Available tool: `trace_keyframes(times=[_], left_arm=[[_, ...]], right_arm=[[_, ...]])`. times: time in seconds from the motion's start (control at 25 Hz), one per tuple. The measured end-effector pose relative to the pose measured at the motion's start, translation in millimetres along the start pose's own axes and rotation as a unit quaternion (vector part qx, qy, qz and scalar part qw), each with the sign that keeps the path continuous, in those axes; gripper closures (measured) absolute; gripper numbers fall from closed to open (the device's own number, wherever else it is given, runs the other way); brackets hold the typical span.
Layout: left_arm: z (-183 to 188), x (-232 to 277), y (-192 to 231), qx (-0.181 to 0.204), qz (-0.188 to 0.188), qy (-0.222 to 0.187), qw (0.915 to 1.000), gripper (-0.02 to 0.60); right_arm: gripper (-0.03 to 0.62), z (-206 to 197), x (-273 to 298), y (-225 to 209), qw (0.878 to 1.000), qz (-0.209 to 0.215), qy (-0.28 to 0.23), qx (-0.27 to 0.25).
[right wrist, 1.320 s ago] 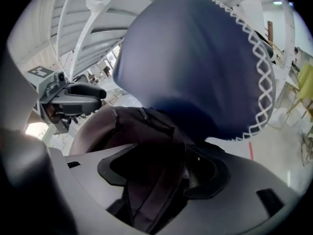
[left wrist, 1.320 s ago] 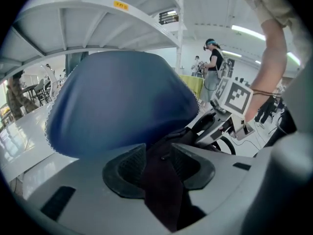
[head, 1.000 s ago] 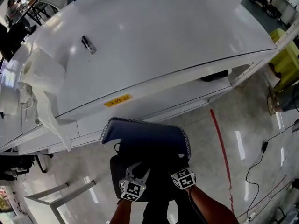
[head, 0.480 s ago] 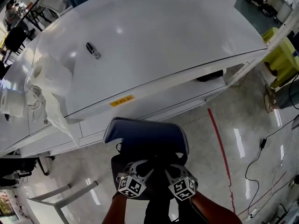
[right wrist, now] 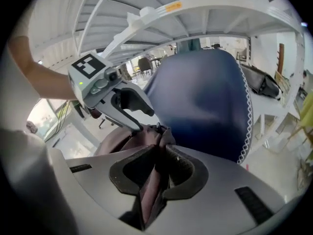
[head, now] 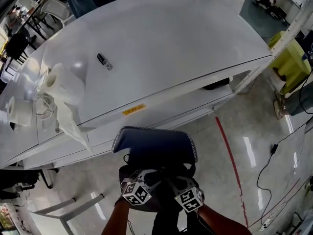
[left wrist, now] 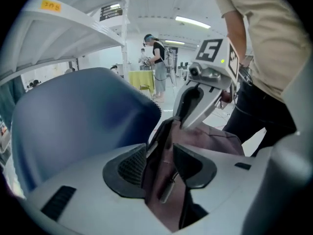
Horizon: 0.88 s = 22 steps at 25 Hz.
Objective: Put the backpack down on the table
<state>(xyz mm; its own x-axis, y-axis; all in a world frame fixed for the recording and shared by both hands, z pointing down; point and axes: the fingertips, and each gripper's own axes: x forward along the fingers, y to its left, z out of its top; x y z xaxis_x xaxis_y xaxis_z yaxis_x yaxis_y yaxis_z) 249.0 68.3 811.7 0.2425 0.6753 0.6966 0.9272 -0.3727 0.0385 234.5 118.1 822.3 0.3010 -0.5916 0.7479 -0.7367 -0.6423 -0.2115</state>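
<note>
Rolled a little since a second ago, the left gripper (left wrist: 164, 166) shows its marker cube tilted in the head view, and the right gripper (right wrist: 159, 168) has brought its own cube level with it, the two close side by side. Between them they hold the backpack (head: 154, 148) up in the air in front of the near edge of the table (head: 171, 43); it is not on the top yet, and from both gripper views you look up at the table's underside. The bag's long axis runs crosswise to the jaws, roughly along the table edge, and its broad face is tipped upward with the rounded end pointing away from the jaws toward the table. That body is a smooth dark navy shell with a curved outline, and a white zigzag trim (right wrist: 246, 116) runs down one side of it. Nearer the jaws the bag turns into crumpled mauve fabric (left wrist: 205, 136), gathered into folds that lead into both grips. The left gripper's jaws are opening, yet a thick fold of that fabric with a metal zip pull (left wrist: 168, 187) fills the gap and touches both pads. The right gripper's jaws are closing and pinch a thinner fold between their pads. Seen from each gripper, the navy shell bulges just beyond and above the jaws, and the other gripper bites the same bunch of fabric right beside it.
</note>
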Motion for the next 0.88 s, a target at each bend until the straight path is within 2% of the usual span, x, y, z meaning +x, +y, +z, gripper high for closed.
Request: trace_keyframes(times=[0.12, 0.16, 0.2, 0.24, 0.4, 0.6, 0.64, 0.68, 0.72, 0.88], left_arm=[[-13, -3, 6, -0.055, 0.041, -0.032, 0.9971, 0.405], [-21, -3, 6, -0.071, 0.050, -0.037, 0.9955, 0.405], [-29, -3, 4, -0.083, 0.056, -0.037, 0.9942, 0.405], [-38, -2, 1, -0.093, 0.059, -0.035, 0.9933, 0.405], [-59, 3, -12, -0.120, 0.068, -0.039, 0.9897, 0.405], [-69, 10, -7, -0.125, 0.101, -0.043, 0.9860, 0.405], [-70, 9, -6, -0.132, 0.107, -0.044, 0.9845, 0.405], [-70, 7, -6, -0.139, 0.113, -0.047, 0.9827, 0.407], [-69, 5, -5, -0.146, 0.118, -0.051, 0.9809, 0.407], [-53, -12, -5, -0.148, 0.133, -0.063, 0.9779, 0.413]], right_arm=[[0.512, -18, 16, -22, 0.997, 0.023, -0.003, 0.069], [0.476, -24, 24, -27, 0.995, 0.043, -0.002, 0.094], [0.414, -31, 31, -31, 0.992, 0.062, 0.004, 0.112], [0.377, -40, 38, -33, 0.990, 0.074, 0.015, 0.119], [0.356, -62, 68, -39, 0.985, 0.098, 0.037, 0.137], [0.358, -62, 87, -42, 0.980, 0.121, 0.036, 0.155], [0.382, -60, 83, -40, 0.979, 0.126, 0.040, 0.154], [0.451, -56, 77, -38, 0.980, 0.128, 0.041, 0.147], [0.486, -48, 69, -34, 0.982, 0.128, 0.035, 0.133], [0.510, 0, 31, -8, 0.990, 0.120, -0.014, 0.068]])
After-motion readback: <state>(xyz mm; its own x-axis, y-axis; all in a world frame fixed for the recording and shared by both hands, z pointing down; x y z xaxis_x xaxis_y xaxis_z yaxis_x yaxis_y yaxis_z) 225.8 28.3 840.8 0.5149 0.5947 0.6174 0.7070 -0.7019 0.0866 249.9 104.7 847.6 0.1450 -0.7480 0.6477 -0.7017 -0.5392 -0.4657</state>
